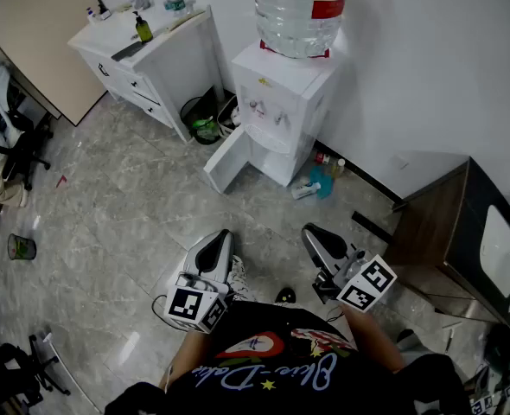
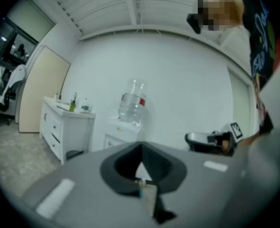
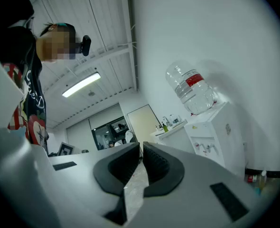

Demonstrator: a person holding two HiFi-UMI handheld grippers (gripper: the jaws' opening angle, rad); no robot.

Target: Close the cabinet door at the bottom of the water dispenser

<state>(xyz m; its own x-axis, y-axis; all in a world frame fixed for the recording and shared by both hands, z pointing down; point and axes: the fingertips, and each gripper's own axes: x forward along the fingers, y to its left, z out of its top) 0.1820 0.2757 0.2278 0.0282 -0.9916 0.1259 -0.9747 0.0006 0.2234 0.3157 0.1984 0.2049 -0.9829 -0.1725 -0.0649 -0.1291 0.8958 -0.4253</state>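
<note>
**Head view.** The water dispenser (image 1: 281, 102) is shown against the white wall, topped by a water bottle (image 1: 300, 7). The cabinet door (image 1: 229, 158) at its base is seen swung open toward the left, above the marble floor (image 1: 125, 206). The left hand-held gripper (image 1: 219, 240) and the right hand-held gripper (image 1: 315, 236) are held low, well apart from the dispenser. In both, the jaws are pressed together with nothing gripped. A sink cabinet (image 1: 151, 54) is located left of the dispenser.
</note>
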